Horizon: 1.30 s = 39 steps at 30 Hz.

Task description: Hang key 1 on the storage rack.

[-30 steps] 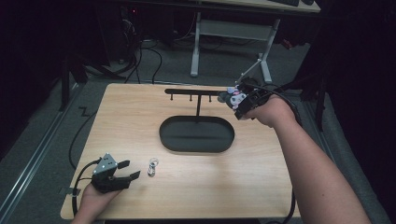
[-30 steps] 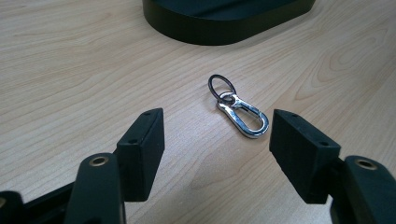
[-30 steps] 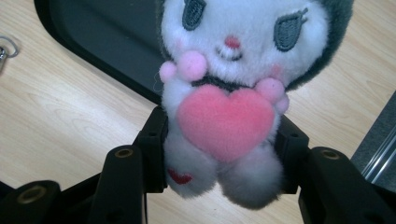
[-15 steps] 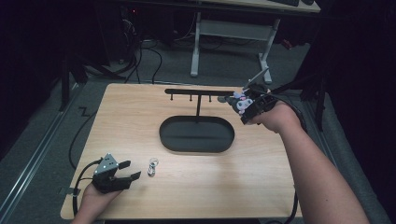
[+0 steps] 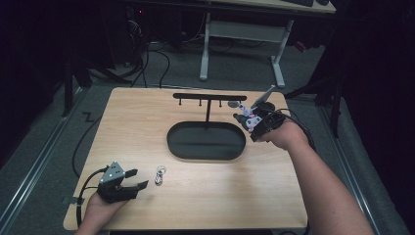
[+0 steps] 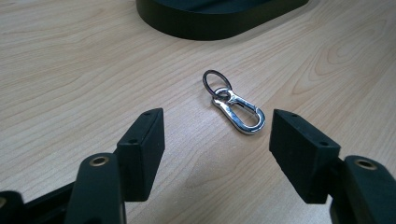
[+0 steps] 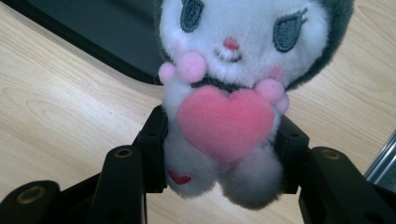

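Right hand-held gripper [image 5: 250, 123] is clenched on the plush toy [image 7: 233, 93], pads squeezing its lower body, head pointing away from the jaws. Stand's crossbar [image 5: 209, 97] w/ hooks lies just ahead & slightly left of it, bar's long axis running across the approach; toy hangs just short of the bar's near end, above the desk [image 5: 147, 127] beside the dark oval tray [image 5: 205, 154]. Right hand is clearly the nearer one. Left hand-held gripper [image 6: 215, 140] sits released, well apart; clip keyring [image 6: 233, 105] lies just ahead between its jaws, long axis angled across them.
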Available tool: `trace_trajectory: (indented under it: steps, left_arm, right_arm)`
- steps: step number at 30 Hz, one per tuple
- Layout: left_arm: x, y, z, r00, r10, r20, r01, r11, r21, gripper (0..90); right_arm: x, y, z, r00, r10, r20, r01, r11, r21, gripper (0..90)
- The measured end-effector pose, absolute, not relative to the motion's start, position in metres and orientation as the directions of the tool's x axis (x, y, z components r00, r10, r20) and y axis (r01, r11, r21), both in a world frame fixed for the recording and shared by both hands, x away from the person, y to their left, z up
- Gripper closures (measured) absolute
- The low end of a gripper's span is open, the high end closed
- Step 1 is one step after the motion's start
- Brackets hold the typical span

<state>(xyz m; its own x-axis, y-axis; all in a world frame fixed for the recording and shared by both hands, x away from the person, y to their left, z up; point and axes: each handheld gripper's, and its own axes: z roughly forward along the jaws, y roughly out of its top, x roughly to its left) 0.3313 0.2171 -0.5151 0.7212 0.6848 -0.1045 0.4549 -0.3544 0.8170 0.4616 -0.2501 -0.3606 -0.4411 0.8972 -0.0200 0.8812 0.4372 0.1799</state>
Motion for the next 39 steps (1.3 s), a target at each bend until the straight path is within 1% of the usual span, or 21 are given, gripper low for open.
trace_trajectory:
  steps: [9, 21, 23, 26, 29, 34, 39]
  left_arm:
    - [0.331, 0.217, -0.515, 0.724, 0.682, -0.102, 0.453, -0.358, 0.816, 36.4]
    - [0.331, 0.217, -0.515, 0.725, 0.681, -0.102, 0.452, -0.359, 0.816, 36.4]
    - [0.332, 0.217, -0.515, 0.725, 0.681, -0.102, 0.452, -0.359, 0.817, 36.4]
    - [0.332, 0.217, -0.516, 0.726, 0.68, -0.103, 0.452, -0.358, 0.817, 36.4]
    - [0.332, 0.217, -0.515, 0.726, 0.68, -0.104, 0.453, -0.359, 0.816, 36.4]
    - [0.332, 0.217, -0.515, 0.725, 0.68, -0.108, 0.457, -0.359, 0.814, 36.1]
    - [0.333, 0.216, -0.515, 0.724, 0.68, -0.114, 0.46, -0.354, 0.814, 35.9]
  right_arm:
    - [0.473, -0.238, -0.382, -0.436, 0.899, -0.026, 0.878, 0.432, 0.205, 50.0]
    - [0.489, -0.227, -0.394, -0.421, 0.906, -0.036, 0.885, 0.419, 0.202, 47.7]
    - [0.489, -0.227, -0.396, -0.431, 0.902, -0.034, 0.881, 0.428, 0.201, 46.0]
    - [0.49, -0.226, -0.397, -0.419, 0.908, -0.027, 0.888, 0.415, 0.199, 35.8]
    - [0.489, -0.227, -0.396, -0.407, 0.913, -0.021, 0.893, 0.402, 0.204, 29.8]
    - [0.483, -0.228, -0.391, -0.407, 0.913, -0.02, 0.89, 0.401, 0.217, 28.6]
    - [0.471, -0.234, -0.389, -0.406, 0.914, -0.014, 0.884, 0.396, 0.25, 30.6]
